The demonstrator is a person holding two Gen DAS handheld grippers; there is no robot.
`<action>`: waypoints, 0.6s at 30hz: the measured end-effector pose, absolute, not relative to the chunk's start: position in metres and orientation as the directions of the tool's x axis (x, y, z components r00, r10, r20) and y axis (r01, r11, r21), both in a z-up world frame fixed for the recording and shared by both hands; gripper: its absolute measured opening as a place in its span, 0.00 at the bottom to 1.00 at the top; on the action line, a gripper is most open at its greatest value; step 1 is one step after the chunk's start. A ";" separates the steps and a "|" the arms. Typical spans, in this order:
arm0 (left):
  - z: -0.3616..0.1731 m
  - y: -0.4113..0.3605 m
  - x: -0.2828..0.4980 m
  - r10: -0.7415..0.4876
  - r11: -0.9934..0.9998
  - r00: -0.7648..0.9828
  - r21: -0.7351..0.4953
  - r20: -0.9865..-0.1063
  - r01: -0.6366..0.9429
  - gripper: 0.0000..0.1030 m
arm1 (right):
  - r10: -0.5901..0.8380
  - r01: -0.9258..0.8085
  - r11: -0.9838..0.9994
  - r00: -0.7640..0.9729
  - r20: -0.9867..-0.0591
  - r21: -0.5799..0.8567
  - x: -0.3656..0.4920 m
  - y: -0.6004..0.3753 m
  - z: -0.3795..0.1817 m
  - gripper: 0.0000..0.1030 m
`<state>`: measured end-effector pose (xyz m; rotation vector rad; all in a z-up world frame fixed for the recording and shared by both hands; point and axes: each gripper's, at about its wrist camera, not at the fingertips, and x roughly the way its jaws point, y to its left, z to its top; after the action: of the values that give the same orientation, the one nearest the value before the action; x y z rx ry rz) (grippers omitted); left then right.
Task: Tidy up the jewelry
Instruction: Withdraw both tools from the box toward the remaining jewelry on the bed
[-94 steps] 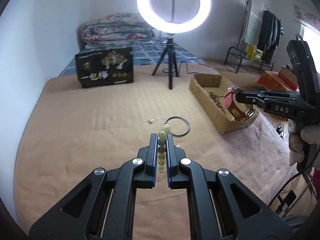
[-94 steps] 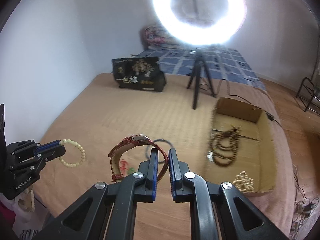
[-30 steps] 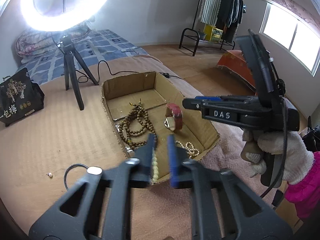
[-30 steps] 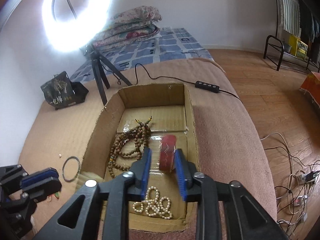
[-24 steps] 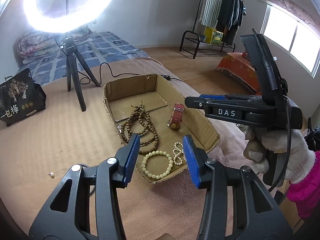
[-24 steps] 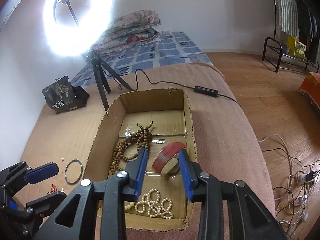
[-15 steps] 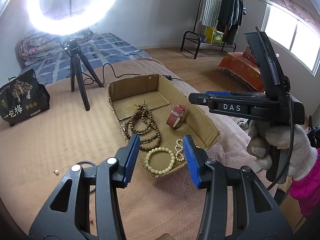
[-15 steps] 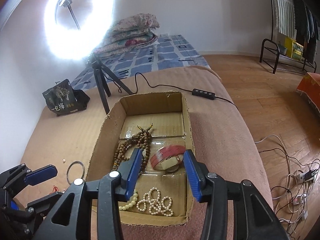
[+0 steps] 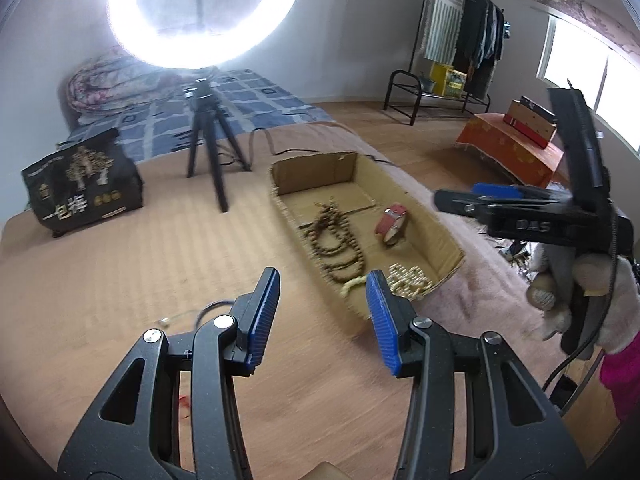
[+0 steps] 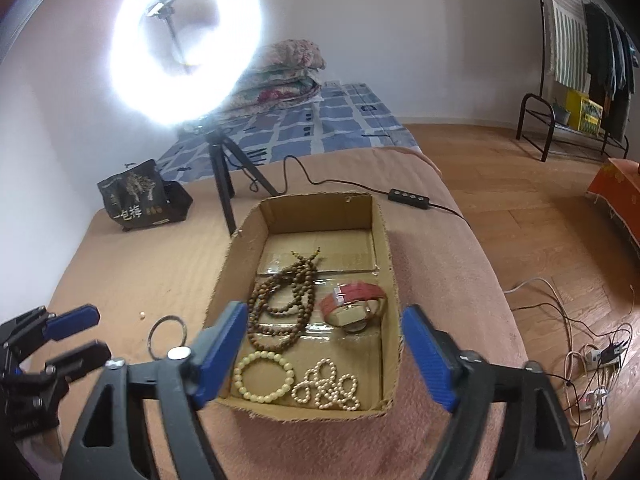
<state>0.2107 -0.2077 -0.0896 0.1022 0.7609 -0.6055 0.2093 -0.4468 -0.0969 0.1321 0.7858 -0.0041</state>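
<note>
A shallow cardboard box (image 10: 384, 236) on the tan bedspread holds a brown wooden bead strand (image 10: 282, 306), a red-strap watch (image 10: 354, 304), a cream bead bracelet (image 10: 262, 376) and a pearl strand (image 10: 326, 390). My right gripper (image 10: 326, 352) is open and empty over the box's near end. My left gripper (image 9: 322, 312) is open and empty, left of the box (image 9: 448, 236) over the bedspread. A dark metal bangle (image 10: 168, 336) and a small loose bead (image 10: 141, 315) lie on the bedspread left of the box. The right gripper also shows in the left wrist view (image 9: 472, 196).
A ring light on a black tripod (image 10: 224, 168) stands behind the box, with its cable and switch (image 10: 408, 196) trailing right. A black printed bag (image 10: 140, 196) sits at the back left. The bed edge drops to a wooden floor with cables (image 10: 592, 352) on the right.
Both grippers let go of their items into the box about a second ago, opened wider and drew back. My left gripper has swung left, away from the box.
</note>
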 end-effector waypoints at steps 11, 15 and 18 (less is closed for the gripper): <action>-0.090 -0.124 0.208 -0.351 0.899 0.651 -0.046 -0.673 0.436 0.62 | 0.082 -0.008 0.994 0.726 -0.683 0.110 0.189 -0.416 -0.089 0.91; -0.096 -0.100 0.214 -0.321 0.916 0.647 -0.053 -0.691 0.397 0.63 | 0.106 -0.034 0.992 0.729 -0.676 0.119 0.181 -0.404 -0.089 0.91; -0.103 -0.085 0.215 -0.304 0.927 0.641 -0.064 -0.705 0.370 0.63 | 0.135 -0.067 0.990 0.728 -0.672 0.126 0.175 -0.392 -0.089 0.91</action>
<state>0.2149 -0.0851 -0.1028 0.0888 0.7861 -0.3846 0.1754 -0.3917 -0.0891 0.0957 0.7478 0.1116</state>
